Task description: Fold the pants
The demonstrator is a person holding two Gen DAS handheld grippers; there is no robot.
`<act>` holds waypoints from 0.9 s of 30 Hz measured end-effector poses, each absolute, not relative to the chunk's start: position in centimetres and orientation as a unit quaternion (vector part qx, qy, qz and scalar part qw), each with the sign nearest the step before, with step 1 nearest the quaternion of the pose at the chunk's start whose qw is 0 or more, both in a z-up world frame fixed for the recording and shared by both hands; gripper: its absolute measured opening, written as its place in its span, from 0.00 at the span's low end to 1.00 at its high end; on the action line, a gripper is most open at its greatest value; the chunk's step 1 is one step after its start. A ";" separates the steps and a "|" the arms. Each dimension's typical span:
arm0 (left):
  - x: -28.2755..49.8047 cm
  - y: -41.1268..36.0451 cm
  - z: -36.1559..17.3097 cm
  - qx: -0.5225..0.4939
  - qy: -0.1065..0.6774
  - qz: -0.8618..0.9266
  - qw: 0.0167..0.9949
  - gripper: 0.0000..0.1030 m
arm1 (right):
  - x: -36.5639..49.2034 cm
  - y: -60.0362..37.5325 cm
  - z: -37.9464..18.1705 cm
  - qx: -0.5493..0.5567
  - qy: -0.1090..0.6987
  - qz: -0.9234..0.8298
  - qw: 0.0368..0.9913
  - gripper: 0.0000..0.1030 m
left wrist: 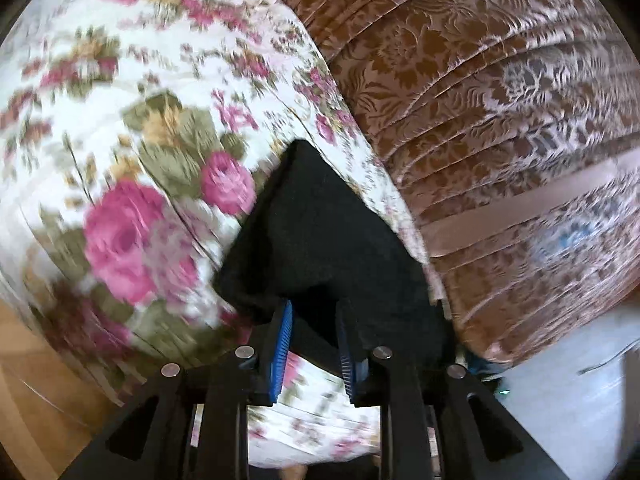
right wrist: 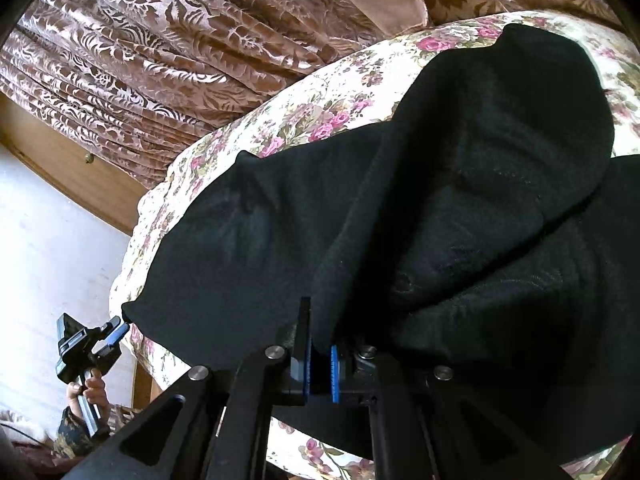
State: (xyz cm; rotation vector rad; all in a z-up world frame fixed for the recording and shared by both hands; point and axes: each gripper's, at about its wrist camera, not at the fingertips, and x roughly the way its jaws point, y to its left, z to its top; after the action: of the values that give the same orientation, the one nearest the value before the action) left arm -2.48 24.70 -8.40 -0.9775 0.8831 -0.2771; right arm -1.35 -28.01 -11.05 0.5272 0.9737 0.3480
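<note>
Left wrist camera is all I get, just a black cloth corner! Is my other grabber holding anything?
Observer: Yes, the right gripper pinches an edge of the black fabric pants.
Operator: Are the pants flat?
Observer: No, they lie bunched in humps on the floral bedcover.
Operator: Can you see my left grabber?
Observer: Yes, the left gripper holds the pants' far corner at the bed's edge.

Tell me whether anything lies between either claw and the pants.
Nothing visible does. The right claw is shut on a bunched edge of the black pants. The left claw has black cloth between its pads at a corner, with only the floral bedspread beneath.
</note>
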 end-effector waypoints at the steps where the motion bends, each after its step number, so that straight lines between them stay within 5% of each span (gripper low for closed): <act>1: -2.7 24.5 -8.2 -0.463 0.405 -0.129 0.778 0.20 | -1.4 -28.1 -11.1 0.250 0.460 0.165 0.836 0.06; 5: -2.1 23.2 -7.3 -0.467 0.408 -0.123 0.775 0.30 | -1.2 -27.9 -10.9 0.254 0.458 0.167 0.836 0.06; 10: 1.0 22.1 -8.7 -0.449 0.443 -0.076 0.773 0.31 | -1.2 -28.0 -11.0 0.260 0.454 0.172 0.835 0.06; 15: 2.0 21.6 -8.3 -0.425 0.436 -0.064 0.791 0.08 | -1.5 -28.2 -10.8 0.256 0.450 0.174 0.838 0.06; 27: 0.8 20.3 -9.7 -0.304 0.481 -0.051 0.821 0.09 | -3.7 -27.8 -10.9 0.223 0.463 0.162 0.842 0.06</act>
State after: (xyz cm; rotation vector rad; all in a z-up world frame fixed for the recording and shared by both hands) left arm 0.76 20.31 -9.69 -0.6480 1.0235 -0.1086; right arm -3.75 -27.79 -10.91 0.4712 0.9775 0.3432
